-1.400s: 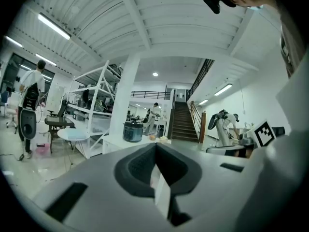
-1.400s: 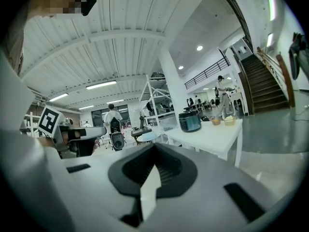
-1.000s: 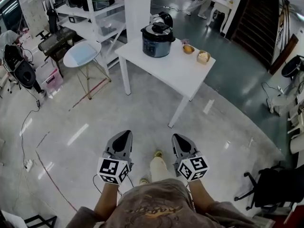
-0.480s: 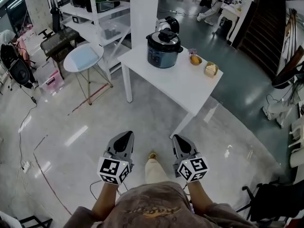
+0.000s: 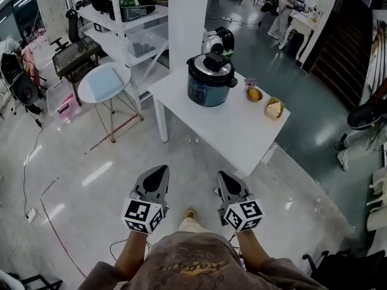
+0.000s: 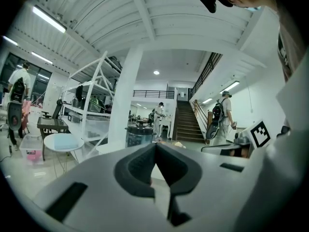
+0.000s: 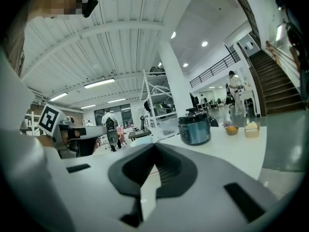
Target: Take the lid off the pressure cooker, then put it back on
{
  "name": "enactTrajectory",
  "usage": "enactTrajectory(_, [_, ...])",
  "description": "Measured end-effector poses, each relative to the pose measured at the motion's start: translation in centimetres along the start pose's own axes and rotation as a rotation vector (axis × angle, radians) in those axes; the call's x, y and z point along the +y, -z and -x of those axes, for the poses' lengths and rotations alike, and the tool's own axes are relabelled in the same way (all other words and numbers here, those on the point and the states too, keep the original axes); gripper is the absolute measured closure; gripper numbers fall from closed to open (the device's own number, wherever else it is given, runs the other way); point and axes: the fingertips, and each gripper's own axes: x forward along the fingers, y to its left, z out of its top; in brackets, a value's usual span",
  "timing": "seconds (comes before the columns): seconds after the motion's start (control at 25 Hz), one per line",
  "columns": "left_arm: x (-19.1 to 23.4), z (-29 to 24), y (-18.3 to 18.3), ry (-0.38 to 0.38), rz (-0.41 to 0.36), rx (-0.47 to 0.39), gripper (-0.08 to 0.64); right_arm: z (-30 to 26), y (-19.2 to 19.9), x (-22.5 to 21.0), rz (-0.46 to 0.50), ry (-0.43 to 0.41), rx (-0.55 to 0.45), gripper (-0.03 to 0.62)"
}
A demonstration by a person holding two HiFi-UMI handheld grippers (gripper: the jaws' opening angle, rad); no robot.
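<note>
A dark blue pressure cooker (image 5: 210, 79) with its black lid (image 5: 211, 64) on stands at the far corner of a white table (image 5: 236, 125). It also shows in the left gripper view as the pressure cooker (image 6: 140, 135) and in the right gripper view as the pressure cooker (image 7: 194, 125), well ahead of both. My left gripper (image 5: 159, 172) and right gripper (image 5: 225, 176) are held side by side over the floor, short of the table, both shut and empty, jaws tip to tip.
Two small bowls of food (image 5: 254, 93) (image 5: 274, 107) sit right of the cooker. A round stool (image 5: 104, 82) and white shelving (image 5: 124, 29) stand to the left, a white pillar (image 5: 187, 17) behind the table. A person (image 5: 288, 5) stands far back.
The table and cooker have drawn nearer and lower in the head view as I walk toward them. Both grippers stay shut and side by side.
</note>
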Motion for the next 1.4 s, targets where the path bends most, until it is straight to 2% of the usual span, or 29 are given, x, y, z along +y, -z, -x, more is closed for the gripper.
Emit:
enactTrajectory(0.32, [2.1,-6.7,-1.0,-0.04,-0.003,-0.016,0.558,-5.8,-1.8,-5.1,0.03,-0.044,0.019,0.597])
enactTrajectory(0.68, [4.4,-10.7,-1.8,-0.058,-0.01,-0.03,0.558,-10.0,-3.0,-7.6,0.037,-0.07,0.014,0.597])
enactTrajectory(1.0, [7.3,-15.5,-2.2,-0.02,-0.007,-0.03,0.558,-14.5,-4.0,-9.7,0.039,-0.046,0.01,0.597])
enactTrajectory(1.4, [12.9,-24.1,-3.6,0.053,-0.009,-0.022,0.558,-22.1,-6.2,-13.4,0.031,0.019,0.001,0.597])
